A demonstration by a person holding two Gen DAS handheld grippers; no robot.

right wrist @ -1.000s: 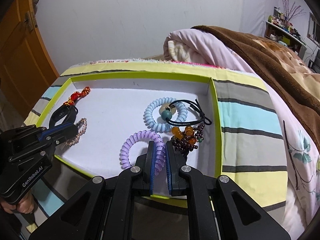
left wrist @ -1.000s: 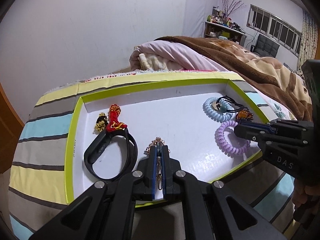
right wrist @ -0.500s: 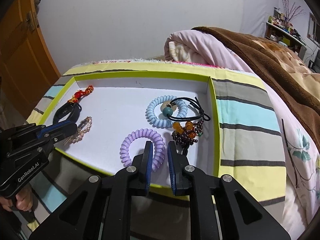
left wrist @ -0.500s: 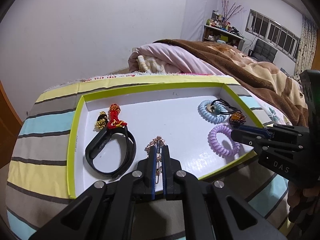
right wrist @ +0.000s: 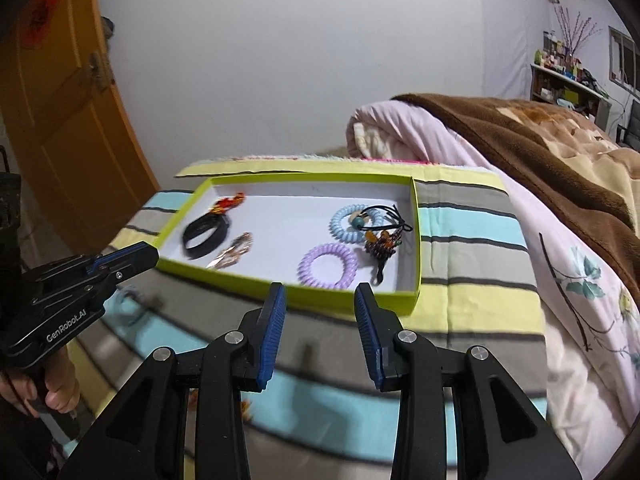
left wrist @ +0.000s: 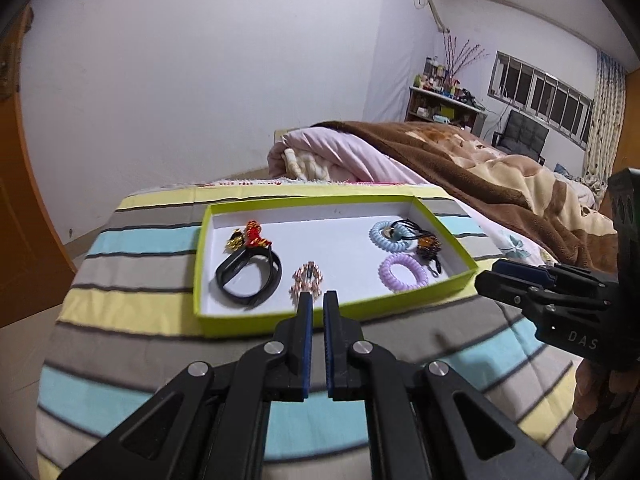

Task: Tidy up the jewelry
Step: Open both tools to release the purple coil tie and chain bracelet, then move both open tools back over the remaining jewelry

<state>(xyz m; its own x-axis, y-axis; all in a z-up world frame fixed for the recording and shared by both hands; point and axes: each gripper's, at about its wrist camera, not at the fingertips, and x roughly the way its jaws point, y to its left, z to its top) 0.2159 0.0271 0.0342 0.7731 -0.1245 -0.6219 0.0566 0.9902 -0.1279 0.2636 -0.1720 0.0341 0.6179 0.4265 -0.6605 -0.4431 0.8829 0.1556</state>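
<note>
The left gripper (left wrist: 317,300) is hovering over the striped blanket (left wrist: 132,308) just short of the green tray (left wrist: 199,276), its jaws nearly together with only a thin gap and nothing between them. Inside the tray, from left to right, a red and gold charm (left wrist: 249,237) is lying beside a black band (left wrist: 248,277), a rose-gold bracelet (left wrist: 307,278) is sitting near the front wall, somewhat blurred, and a purple coil tie (right wrist: 328,266) is resting in front of a blue coil tie (right wrist: 351,224), with what may be a dark beaded bracelet (right wrist: 382,246) beside them. The right gripper (right wrist: 320,312) is hanging over the blanket just in front of the tray with its jaws spread wide, holding nothing
</note>
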